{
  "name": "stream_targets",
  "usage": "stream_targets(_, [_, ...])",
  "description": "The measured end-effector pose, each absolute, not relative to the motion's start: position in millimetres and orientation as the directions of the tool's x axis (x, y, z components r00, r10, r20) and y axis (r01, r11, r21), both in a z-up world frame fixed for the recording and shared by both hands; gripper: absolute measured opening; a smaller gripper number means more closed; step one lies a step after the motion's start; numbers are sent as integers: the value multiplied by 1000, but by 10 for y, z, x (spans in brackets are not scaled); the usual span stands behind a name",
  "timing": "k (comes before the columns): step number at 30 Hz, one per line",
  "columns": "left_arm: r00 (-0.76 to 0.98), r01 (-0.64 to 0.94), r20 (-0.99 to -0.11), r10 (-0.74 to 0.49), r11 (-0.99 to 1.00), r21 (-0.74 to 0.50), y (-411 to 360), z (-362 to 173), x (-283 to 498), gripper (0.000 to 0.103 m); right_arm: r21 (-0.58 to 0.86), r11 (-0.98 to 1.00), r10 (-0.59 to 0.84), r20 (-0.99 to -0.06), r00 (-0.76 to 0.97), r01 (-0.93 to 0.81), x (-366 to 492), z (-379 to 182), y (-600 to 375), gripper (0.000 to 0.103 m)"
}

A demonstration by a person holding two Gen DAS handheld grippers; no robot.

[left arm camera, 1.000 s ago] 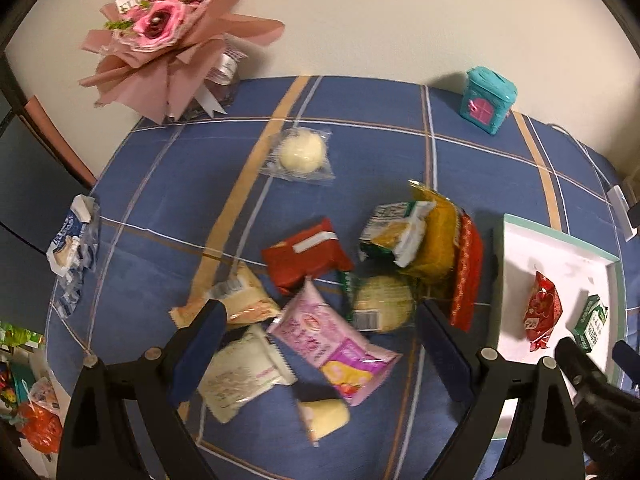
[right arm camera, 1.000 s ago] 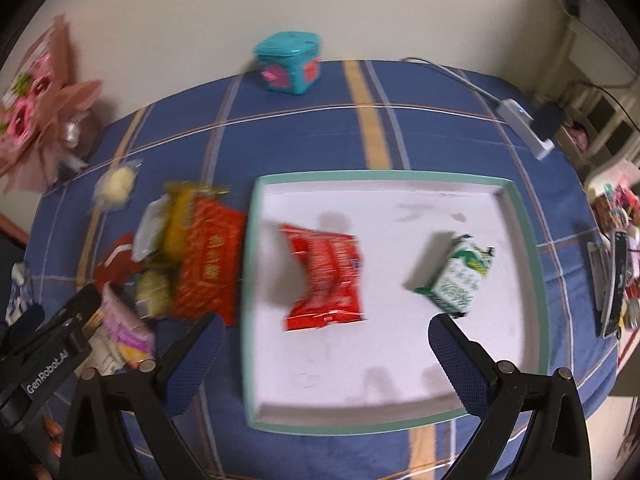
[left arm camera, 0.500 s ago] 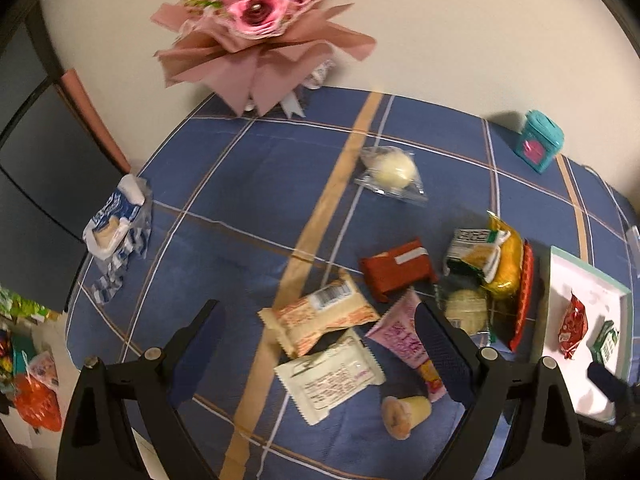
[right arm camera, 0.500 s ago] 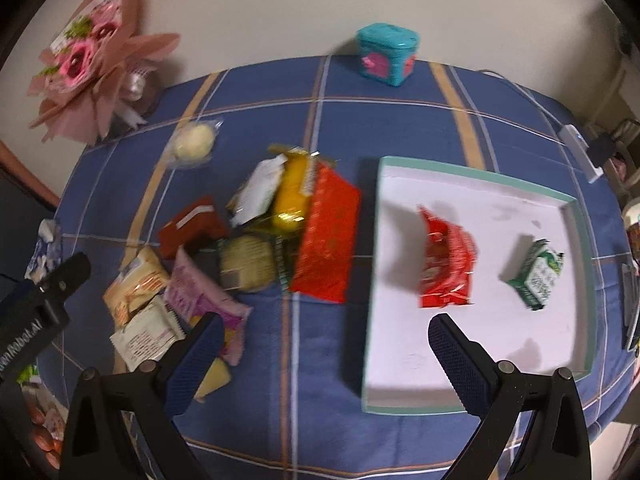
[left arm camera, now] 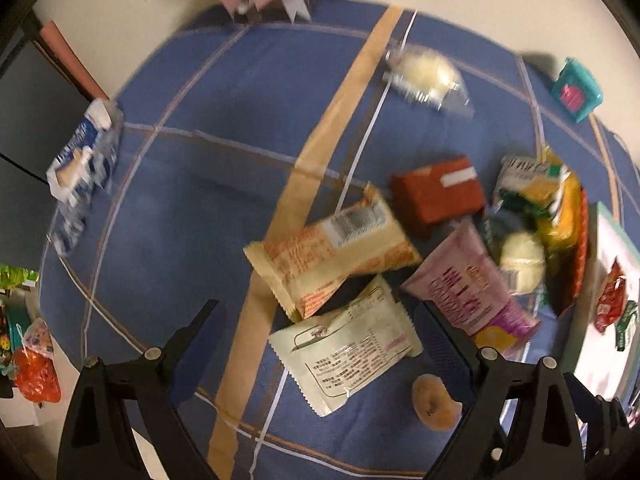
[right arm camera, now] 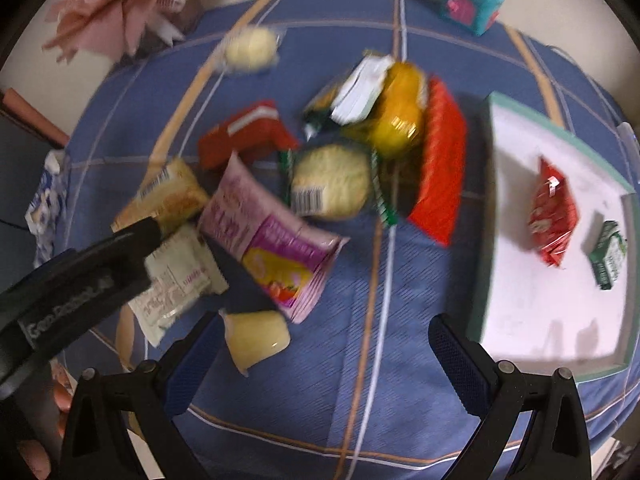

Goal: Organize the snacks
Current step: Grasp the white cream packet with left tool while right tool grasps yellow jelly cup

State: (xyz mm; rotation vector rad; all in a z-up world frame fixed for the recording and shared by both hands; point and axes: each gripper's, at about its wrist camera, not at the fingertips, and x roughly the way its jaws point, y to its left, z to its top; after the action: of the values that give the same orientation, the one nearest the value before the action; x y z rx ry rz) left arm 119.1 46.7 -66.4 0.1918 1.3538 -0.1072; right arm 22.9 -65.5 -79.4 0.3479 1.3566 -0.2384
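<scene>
1. Two grippers are hovering over the table (left arm camera: 192,168), fingers spread wide and gripping nothing.
2. In the left wrist view, the left gripper (left arm camera: 320,336) is framing a white packet (left arm camera: 348,352), with a beige packet (left arm camera: 332,252) at 12 o'clock.
3. In the right wrist view, the right gripper (right arm camera: 320,344) is hanging above bare cloth, a jelly cup (right arm camera: 256,336) lying by its left finger, the tray (right arm camera: 486,240) at 2 o'clock.
</scene>
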Motion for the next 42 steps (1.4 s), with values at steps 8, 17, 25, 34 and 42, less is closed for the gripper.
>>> stream_targets(8, [128,151,-992,12,988,31,563,-947,1239,95,91,935,45,-989,139,343,270,-1058,-472,103])
stream_targets(17, [77,116,-997,-17,993,-8,620,-1125,1282,95,116,938,72,-987,142,326,233,-1275,-227,103])
stream_targets(25, [54,100,-997,-55,994,-50,614,-1293,1326,86,117,943,66,-983,169,312,229,-1276,-95,72])
stream_targets(34, [81,132,-996,-26,991,-15,508,-1289,1290,46,125,947,79,-984,161,295,207,-1174,-135,42])
stream_targets(42, [90,138,-994,-60,989,-48,410,-1170,1239,21,134,946,81,-980,184,295,178,-930,-342,40])
